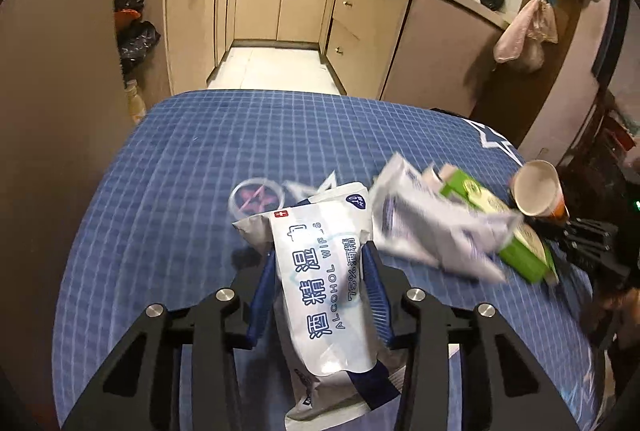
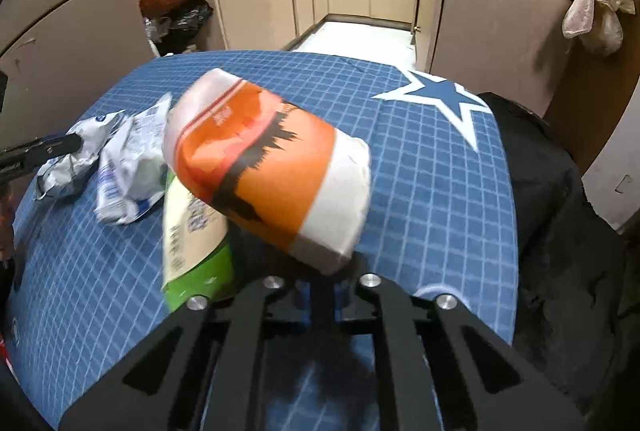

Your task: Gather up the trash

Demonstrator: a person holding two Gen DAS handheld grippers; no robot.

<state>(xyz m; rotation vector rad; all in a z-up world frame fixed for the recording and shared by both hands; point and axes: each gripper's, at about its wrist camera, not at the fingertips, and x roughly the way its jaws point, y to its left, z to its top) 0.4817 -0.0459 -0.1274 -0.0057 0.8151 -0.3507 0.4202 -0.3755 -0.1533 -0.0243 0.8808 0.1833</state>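
A white alcohol-wipes packet lies lengthwise between the blue pads of my left gripper, which press on its two sides. Its near end hangs over the blue checked tablecloth. My right gripper is shut on the wall of an orange and white paper cup, which is tilted and blurred above the cloth. In the left wrist view the cup shows its open mouth at the far right. The right fingertips are hidden under the cup.
A green carton and a crumpled white and blue wrapper lie beside the cup. A clear plastic lid with a pink pattern sits behind the packet. Something black lies at the table's right edge. Kitchen cabinets stand beyond.
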